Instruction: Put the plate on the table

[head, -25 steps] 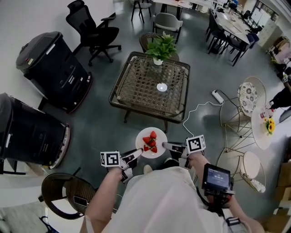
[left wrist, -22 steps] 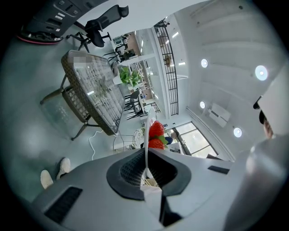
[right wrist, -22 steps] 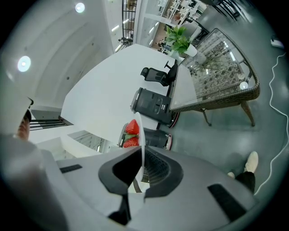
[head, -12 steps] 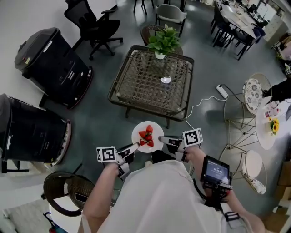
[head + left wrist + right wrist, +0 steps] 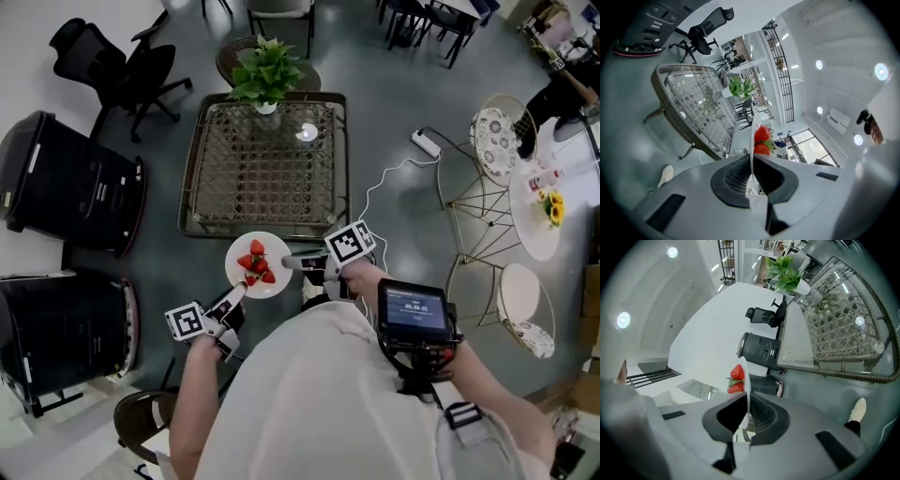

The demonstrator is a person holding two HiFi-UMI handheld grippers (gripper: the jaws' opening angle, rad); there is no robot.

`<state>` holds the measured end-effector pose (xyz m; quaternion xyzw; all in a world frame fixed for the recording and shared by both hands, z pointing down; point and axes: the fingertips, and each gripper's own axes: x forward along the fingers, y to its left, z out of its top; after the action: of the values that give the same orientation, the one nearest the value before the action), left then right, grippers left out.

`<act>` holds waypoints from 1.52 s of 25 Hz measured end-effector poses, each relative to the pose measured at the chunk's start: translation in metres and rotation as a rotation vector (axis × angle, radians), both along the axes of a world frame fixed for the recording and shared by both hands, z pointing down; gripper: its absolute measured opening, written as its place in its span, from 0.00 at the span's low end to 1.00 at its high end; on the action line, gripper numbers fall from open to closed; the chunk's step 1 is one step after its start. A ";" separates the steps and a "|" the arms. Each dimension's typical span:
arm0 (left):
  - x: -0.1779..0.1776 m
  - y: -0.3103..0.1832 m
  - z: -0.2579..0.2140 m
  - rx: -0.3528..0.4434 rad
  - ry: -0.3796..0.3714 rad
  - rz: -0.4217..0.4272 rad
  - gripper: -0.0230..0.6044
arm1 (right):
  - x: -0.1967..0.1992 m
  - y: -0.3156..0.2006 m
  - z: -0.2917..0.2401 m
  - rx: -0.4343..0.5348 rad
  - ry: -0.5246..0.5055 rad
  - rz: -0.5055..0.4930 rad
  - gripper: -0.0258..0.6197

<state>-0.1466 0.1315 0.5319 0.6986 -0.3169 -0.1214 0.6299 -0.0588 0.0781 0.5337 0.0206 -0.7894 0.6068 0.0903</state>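
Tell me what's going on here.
A person holds a white plate of strawberries with two hand-held tools. The left tool is clamped on the rim's near-left side, the right tool on its right side. The plate hangs over the floor, just short of the glass-topped wicker table, which has a potted plant at its far end. It is not yet set down.

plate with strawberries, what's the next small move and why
Probably carry it forward, kept level, until it hangs over the wicker table. The left gripper and the right gripper are each clamped on opposite rims of the plate, which in the head view sits just short of the table's near edge, over the floor. The strawberries lie loose, so a tilt might roll them.
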 end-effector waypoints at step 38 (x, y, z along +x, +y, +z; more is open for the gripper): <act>-0.052 -0.238 0.016 -0.028 0.101 0.298 0.06 | -0.037 -0.199 0.011 -0.052 0.010 0.358 0.06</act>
<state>-0.1985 -0.1061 0.5478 0.7222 -0.1795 -0.0571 0.6656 -0.0956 -0.1208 0.5450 0.1613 -0.7566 0.6335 -0.0145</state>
